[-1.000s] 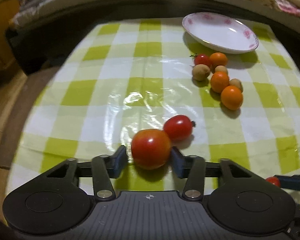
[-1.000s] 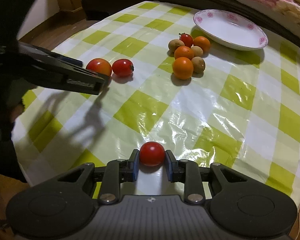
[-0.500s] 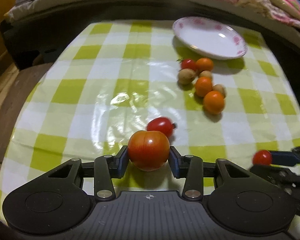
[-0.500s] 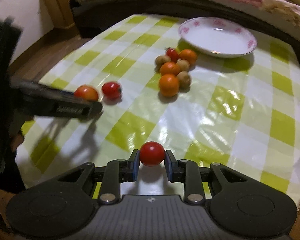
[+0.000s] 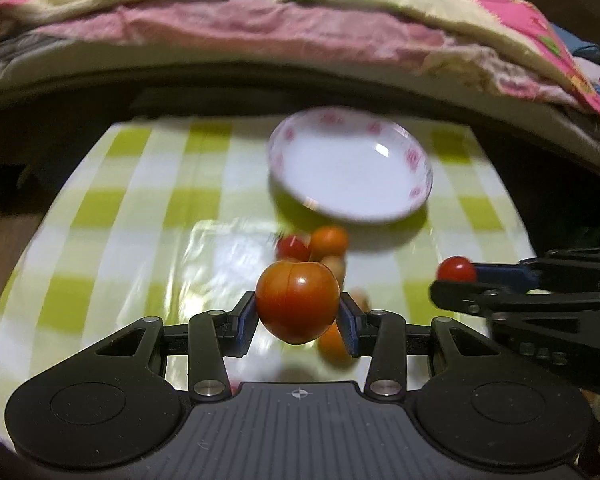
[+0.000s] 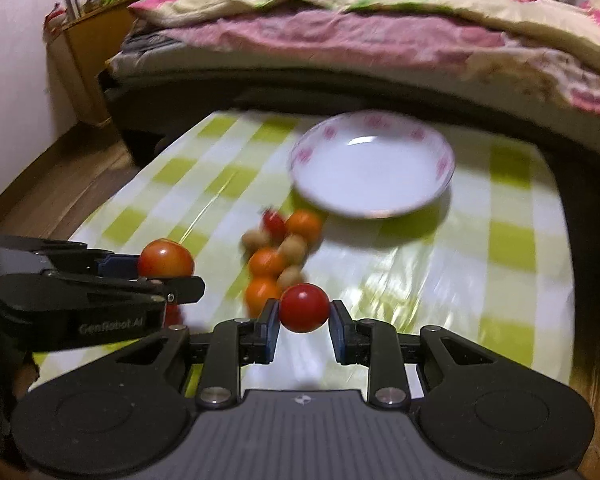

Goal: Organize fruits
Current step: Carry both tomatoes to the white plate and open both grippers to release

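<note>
Tomatoes held in both claws, neither yet delivered. Left gripper (image 5: 298, 312) is closed around a large tomato (image 5: 298, 306), pads pressing its sides, fruit clear of the tablecloth (image 5: 140, 240). Right gripper (image 6: 303, 322) is nearly fully closed, pinching a cherry tomato (image 6: 304, 307), also off the cloth. Each claw shows in the other's view, side by side, both pointed toward the plate.

Plate (image 6: 372, 168): white, pink motifs on the rim, near the far edge of the table, right of centre. Nothing in it, so no fruit has been sorted there so far, if the plate is the destination, which I judge likely.

Loose pile (image 6: 278, 254) on the cloth, just in front of the plate's near rim: three small oranges, one cherry tomato with a stem, and several small brown round fruits, possibly longans; blur makes an exact count unsure. A red patch below the left claw in the right wrist view could be another tomato; cannot tell.

Progress: early. Two fruits are in transit, none placed. Remaining, by my reading: set both tomatoes down, then clear the pile piece by piece. Bed with pink and cream quilts beyond the far edge.
</note>
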`<state>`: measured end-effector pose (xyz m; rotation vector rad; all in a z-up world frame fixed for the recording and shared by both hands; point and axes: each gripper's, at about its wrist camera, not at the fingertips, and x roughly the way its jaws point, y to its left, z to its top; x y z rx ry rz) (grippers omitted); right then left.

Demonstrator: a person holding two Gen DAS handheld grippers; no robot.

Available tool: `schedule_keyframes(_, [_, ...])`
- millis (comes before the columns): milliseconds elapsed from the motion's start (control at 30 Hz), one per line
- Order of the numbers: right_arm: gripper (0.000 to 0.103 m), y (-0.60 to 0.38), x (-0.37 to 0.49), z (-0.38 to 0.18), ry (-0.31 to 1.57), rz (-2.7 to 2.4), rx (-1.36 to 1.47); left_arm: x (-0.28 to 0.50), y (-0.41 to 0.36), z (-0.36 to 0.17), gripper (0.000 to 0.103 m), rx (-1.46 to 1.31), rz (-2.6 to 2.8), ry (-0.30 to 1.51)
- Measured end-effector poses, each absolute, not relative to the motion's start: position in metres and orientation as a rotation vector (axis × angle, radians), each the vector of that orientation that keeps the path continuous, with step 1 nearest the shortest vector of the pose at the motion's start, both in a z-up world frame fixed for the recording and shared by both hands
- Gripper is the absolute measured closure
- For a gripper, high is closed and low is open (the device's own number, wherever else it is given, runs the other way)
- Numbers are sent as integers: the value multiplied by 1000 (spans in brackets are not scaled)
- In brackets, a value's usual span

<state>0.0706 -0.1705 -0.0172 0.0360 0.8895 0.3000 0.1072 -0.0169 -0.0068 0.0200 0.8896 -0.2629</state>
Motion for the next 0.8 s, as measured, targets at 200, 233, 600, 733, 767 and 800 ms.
schedule_keyframes(200, [71,-186,123,-25,896,250,48,154,-35,-14,53,12,-276,888])
schedule_keyframes(233, [71,-188,130,-27,895,245,48,160,-38,-16,53,12,-277,891])
schedule_keyframes(600, [71,-196,193,-37,862,232,14,204,-50,-28,53,45,-274,897])
schedule_keyframes(733, [71,-198,206,-46,874,228,-2,212,-57,-35,52,77,-274,896])
schedule_keyframes(767, [71,-199,210,-49,880,226,-3,211,-60,-35,53,103,-272,883])
schedule_keyframes(800, [71,-200,212,-52,885,225,-3,211,-61,-36,53,115,-272,878])
